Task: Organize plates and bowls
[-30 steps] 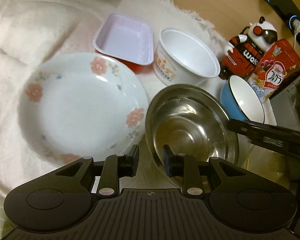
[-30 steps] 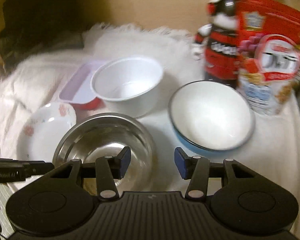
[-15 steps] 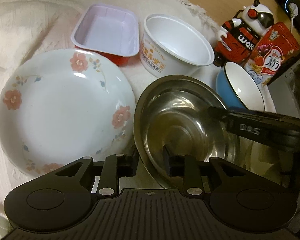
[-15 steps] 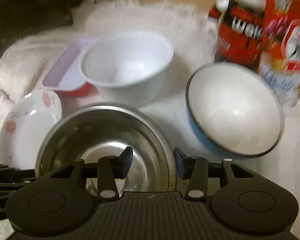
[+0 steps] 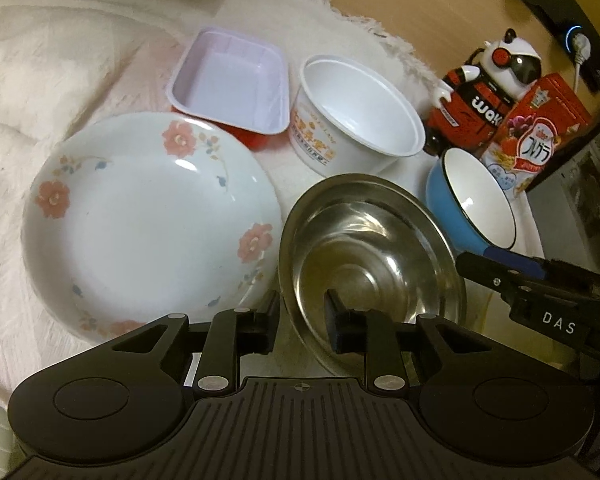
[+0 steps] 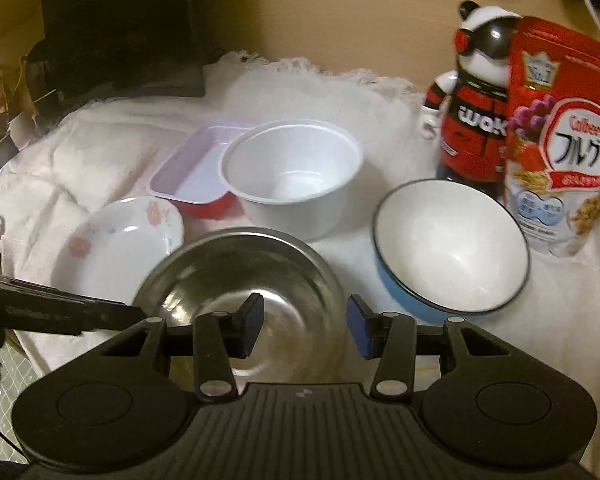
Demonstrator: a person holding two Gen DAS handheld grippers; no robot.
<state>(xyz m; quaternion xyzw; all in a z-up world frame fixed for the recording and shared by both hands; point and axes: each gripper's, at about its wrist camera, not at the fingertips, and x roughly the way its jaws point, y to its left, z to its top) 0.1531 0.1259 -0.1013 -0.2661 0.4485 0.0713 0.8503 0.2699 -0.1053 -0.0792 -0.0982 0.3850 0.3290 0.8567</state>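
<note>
Pretty crowded setup. Everything sits on a white cloth [image 6: 340,92] spread over a tan table. At the back right there's a panda-headed bottle [image 6: 474,120] with a red label, and a red cereal bag [image 6: 560,140] standing just beside it, partly in front of it. Both stand right behind the blue bowl [image 6: 452,248], which is white inside with a dark rim and sits tilted. A white plastic cup bowl [image 6: 292,172] sits in the middle, touching or nearly touching a lavender tray [image 5: 232,84] that rests on something red.

The steel bowl [image 5: 364,256] is the shiny one at the front, between the floral plate [image 5: 148,216] and the blue bowl. It looks tipped up, its rim crowding the plate's edge.

The left gripper [image 5: 302,320] has a narrow gap, one finger outside the steel bowl's near wall and one inside; whether it's actually pinching can't be told. The right gripper [image 6: 306,326] is spread wider, straddling the bowl's right-hand rim with one finger inside and the blue-padded one outside, holding nothing.
</note>
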